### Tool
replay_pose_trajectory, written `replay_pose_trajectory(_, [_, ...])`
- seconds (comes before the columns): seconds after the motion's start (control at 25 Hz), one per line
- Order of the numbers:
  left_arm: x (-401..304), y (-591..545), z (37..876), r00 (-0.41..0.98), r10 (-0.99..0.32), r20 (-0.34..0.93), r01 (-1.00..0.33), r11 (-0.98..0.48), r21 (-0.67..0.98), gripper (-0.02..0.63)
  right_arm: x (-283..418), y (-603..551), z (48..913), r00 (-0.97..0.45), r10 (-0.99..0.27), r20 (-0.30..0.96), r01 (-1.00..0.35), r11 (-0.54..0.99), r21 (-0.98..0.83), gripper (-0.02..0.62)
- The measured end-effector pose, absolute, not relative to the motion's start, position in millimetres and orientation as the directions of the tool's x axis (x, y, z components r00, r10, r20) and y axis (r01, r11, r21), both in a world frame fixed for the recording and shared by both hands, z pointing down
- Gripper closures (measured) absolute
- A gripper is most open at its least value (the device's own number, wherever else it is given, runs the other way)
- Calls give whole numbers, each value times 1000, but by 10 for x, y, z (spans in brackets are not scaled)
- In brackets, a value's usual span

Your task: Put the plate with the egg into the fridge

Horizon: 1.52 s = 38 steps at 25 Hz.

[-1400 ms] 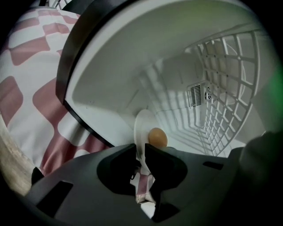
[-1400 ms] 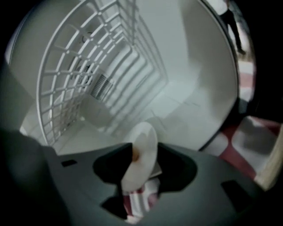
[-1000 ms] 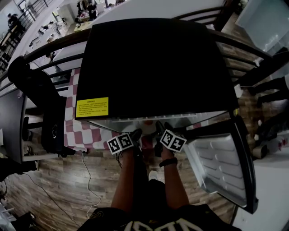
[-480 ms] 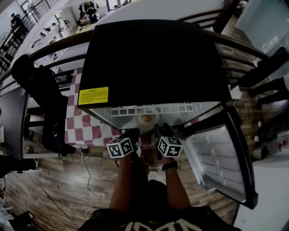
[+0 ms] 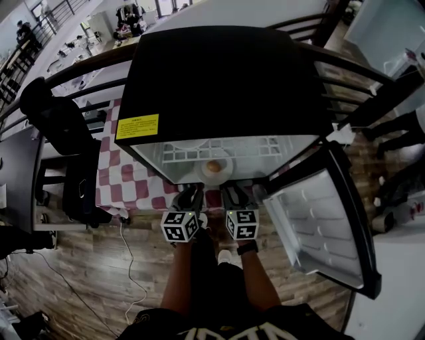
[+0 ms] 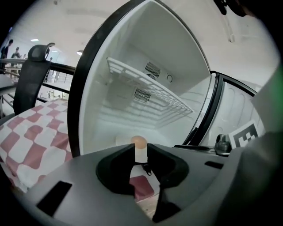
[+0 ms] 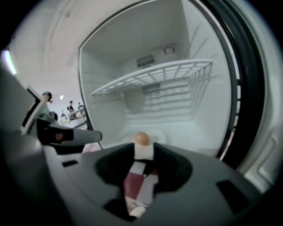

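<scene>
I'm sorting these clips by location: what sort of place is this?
Probably an open-plan office or lab mezzanine, not a home kitchen: the fridge stands beside a railing, an office chair is next to it, and people are gathered on a lower floor beyond.

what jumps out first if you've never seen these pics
The black fridge stands with its door swung open to the right. On its white floor, below the wire shelf, a plate carries a brown egg. The left gripper and right gripper hover just outside, fingers closing on nothing.
</scene>
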<state>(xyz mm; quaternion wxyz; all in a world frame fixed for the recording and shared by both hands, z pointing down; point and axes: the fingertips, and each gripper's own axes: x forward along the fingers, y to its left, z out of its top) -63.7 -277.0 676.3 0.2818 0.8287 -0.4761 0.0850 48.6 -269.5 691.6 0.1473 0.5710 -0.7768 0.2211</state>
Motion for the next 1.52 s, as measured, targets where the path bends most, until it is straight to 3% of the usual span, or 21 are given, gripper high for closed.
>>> replay_pose_trajectory(0.24, [-739, -2658, 6790, 460, -769, 443, -887, -374, 272, 548, 418, -2520, 6985, -294, -821, 490, -955, 274, -114, 510])
replay_pose_trajectory(0.48, [-791, -2598, 6859, 444, -779, 443, -893, -346, 288, 584, 321, -2431, 7210, -281, -802, 527, -959, 256, -122, 539])
replay_pose_trajectory(1.52, [-844, -2848, 6951, 473, -756, 453, -877, -353, 326, 584, -52, -2838, 7566, -275, -759, 590, -960, 186, -208, 575])
